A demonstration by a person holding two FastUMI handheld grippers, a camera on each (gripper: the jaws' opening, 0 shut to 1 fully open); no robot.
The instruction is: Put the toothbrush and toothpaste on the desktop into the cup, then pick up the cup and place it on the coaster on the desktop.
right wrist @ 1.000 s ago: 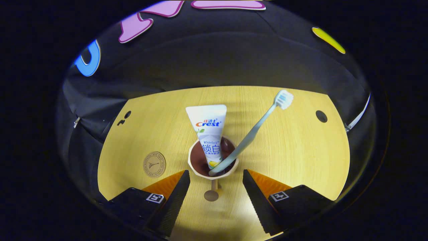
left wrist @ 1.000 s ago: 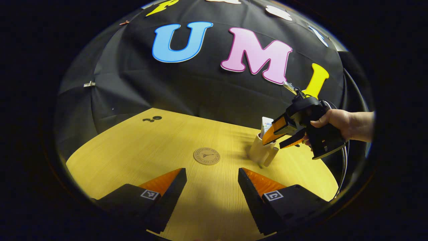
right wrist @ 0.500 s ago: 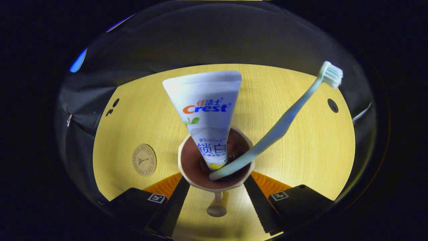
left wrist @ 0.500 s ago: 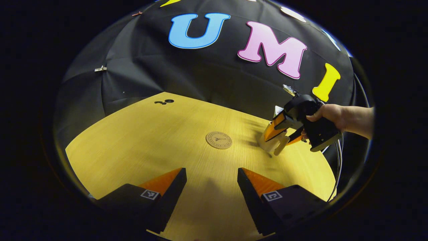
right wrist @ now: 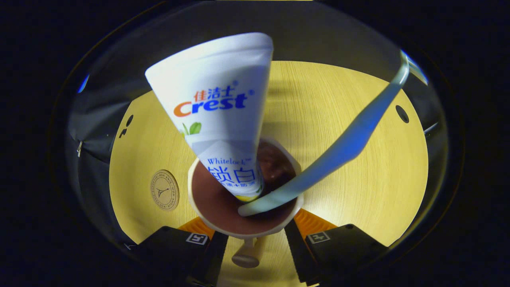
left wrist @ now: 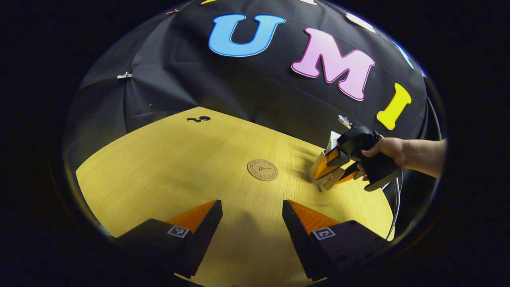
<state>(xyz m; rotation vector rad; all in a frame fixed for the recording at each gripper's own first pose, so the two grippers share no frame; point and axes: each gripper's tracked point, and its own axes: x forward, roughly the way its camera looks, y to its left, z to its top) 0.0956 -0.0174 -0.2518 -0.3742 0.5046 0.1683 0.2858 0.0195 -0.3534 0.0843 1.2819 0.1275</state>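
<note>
Now the right gripper (right wrist: 253,239) straddles the cup (right wrist: 243,223): its jaws stand on either side of the cup's wall, close against it, though firm pressing contact cannot be confirmed. Toothpaste tube (right wrist: 219,103) and toothbrush (right wrist: 342,147) stand inside the cup, leaning outward. From the left gripper view, the cup (left wrist: 323,172) rests on the wooden surface (left wrist: 179,167) just right of the coaster (left wrist: 262,170). Judged from this, the coming move carries the cup leftward across a short gap. Left gripper (left wrist: 252,217) hangs with jaws released, grasping nothing, nearer the viewer.
</note>
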